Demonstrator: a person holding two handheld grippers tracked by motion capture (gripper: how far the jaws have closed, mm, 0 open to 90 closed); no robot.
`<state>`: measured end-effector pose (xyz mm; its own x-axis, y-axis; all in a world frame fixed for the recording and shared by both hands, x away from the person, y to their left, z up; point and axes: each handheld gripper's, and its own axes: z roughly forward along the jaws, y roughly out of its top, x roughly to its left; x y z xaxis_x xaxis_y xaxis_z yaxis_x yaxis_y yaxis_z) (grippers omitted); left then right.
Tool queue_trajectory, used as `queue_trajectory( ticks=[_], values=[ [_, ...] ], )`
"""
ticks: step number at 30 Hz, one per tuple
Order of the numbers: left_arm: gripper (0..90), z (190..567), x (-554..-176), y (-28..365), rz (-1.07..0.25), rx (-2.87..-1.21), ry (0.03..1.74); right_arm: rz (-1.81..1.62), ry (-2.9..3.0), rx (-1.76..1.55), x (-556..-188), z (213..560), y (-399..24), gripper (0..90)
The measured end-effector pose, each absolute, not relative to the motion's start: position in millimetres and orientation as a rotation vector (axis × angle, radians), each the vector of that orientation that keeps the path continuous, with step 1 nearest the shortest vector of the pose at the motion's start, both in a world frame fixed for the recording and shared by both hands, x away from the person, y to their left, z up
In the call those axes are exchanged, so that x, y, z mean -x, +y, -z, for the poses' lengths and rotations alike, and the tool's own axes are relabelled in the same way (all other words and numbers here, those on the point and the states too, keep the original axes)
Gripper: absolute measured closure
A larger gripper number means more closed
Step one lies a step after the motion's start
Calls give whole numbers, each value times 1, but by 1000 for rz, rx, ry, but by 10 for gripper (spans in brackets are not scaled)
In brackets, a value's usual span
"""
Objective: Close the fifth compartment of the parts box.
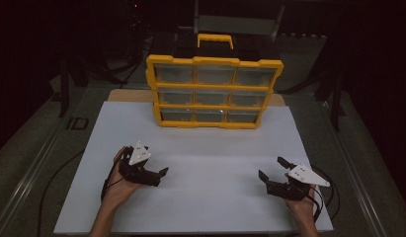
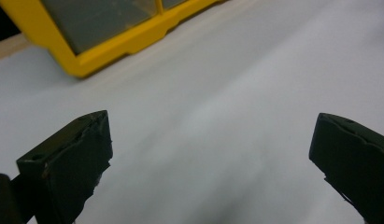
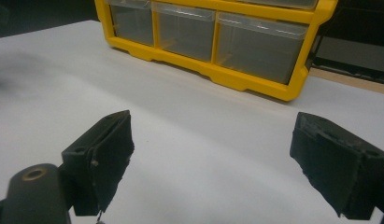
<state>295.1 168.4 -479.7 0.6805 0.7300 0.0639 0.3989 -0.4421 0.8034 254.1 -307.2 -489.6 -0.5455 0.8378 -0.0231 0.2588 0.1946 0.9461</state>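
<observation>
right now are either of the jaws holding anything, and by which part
Nothing is held. The left gripper and the right gripper both stand open over the bare white board, short of the yellow drawer organizer.

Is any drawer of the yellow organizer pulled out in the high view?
No, all nine clear drawers of the yellow organizer sit flush in the frame.

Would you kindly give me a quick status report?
Left gripper and right gripper open, empty. Yellow plastic drawer cabinet upright on white board, drawers shut. Nothing between.
</observation>
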Motion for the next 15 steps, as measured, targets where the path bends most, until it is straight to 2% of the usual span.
queue_trajectory(
  ticks=[4,15],
  values=[
    [3,486,-290,176,-501,-2055,888,-1353,1922,-1019,-254,490,-307,126],
    [4,488,-264,196,-564,-1972,864,-1353,1923,-1015,-253,489,-307,121]
  ],
)
